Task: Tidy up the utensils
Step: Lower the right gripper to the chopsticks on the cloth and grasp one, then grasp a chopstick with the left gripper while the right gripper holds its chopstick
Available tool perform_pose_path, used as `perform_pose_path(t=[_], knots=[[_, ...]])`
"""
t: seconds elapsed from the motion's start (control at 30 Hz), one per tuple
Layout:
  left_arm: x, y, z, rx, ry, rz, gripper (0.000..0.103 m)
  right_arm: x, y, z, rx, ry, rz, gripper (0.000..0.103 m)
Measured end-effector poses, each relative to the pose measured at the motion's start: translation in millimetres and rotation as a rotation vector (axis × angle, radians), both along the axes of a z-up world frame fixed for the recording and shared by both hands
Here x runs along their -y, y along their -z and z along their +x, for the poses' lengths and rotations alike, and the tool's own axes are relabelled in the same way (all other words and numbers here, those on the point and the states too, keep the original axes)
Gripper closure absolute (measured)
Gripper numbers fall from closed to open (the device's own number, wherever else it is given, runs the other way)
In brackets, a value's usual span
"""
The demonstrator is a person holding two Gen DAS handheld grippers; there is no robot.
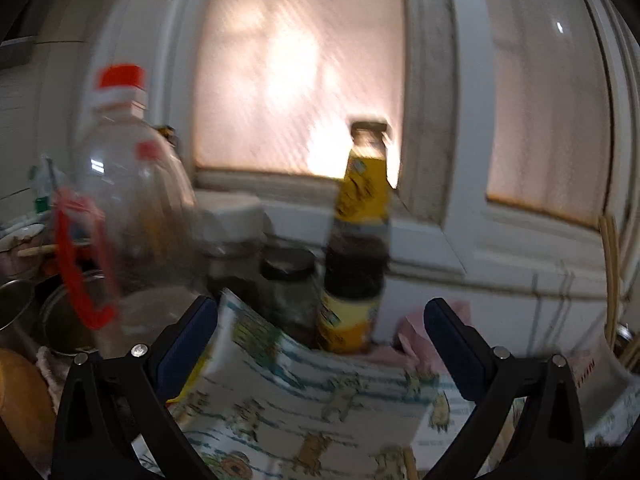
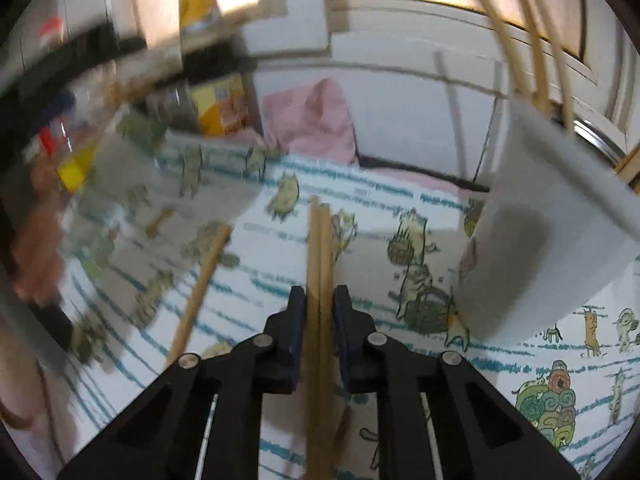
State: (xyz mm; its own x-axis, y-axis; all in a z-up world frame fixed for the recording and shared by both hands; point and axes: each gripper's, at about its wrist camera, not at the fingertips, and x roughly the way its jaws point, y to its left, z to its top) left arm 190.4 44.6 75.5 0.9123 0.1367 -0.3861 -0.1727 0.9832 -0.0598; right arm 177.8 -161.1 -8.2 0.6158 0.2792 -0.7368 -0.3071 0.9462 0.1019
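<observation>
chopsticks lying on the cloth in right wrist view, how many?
3. A pair of chopsticks side by side, between the jaws of the right gripper; a single chopstick lies alone to their left. More stand in the white holder; the blurred left side may hide others.

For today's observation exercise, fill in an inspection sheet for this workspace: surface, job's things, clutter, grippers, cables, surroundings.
Surface: cloth with cartoon prints and teal stripes.
Job's things: chopstick pair between the right pads; loose chopstick lying left of it; white holder on the right, with sticks in it.
Clutter: oil bottle, sauce bottle, jar, pink cloth.
Grippers: left gripper open, empty; right gripper shut on the pair.
Cables: nothing seen.
Surroundings: window, blurred.
</observation>
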Motion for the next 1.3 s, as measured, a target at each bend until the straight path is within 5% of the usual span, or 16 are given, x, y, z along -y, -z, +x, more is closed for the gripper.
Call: perform_pose_path(t=[0.2, 0.27, 0.43, 0.57, 0.73, 0.9, 1.03, 1.3], knots=[[16, 35, 38, -0.366, 0.186, -0.076, 0.005, 13, -21, -7, 0.025, -0.011, 0.090, 0.089], [28, 48, 45, -0.467, 0.238, -0.068, 0.030, 11, -17, 1, -0.023, -0.011, 0.102, 0.089], [48, 72, 55, -0.627, 0.422, -0.160, 0.055, 17, -2, 16, -0.166, 0.004, 0.145, 0.089], [68, 76, 48, -0.668, 0.422, -0.035, 0.061, 16, -2, 15, -0.160, 0.009, 0.140, 0.087], [76, 70, 37, -0.679, 0.434, 0.017, 0.061, 16, 0, 16, -0.123, 0.019, 0.089, 0.087], [72, 79, 42, -0.699, 0.418, 0.015, 0.069, 10, 13, 28, -0.171, -0.017, 0.087, 0.087], [73, 79, 42, -0.690, 0.417, 0.012, 0.091, 4, 14, 25, -0.131, -0.025, 0.032, 0.087], [86, 84, 46, -0.679, 0.455, 0.037, 0.096, -6, 16, 35, -0.075, -0.020, -0.028, 0.095]])
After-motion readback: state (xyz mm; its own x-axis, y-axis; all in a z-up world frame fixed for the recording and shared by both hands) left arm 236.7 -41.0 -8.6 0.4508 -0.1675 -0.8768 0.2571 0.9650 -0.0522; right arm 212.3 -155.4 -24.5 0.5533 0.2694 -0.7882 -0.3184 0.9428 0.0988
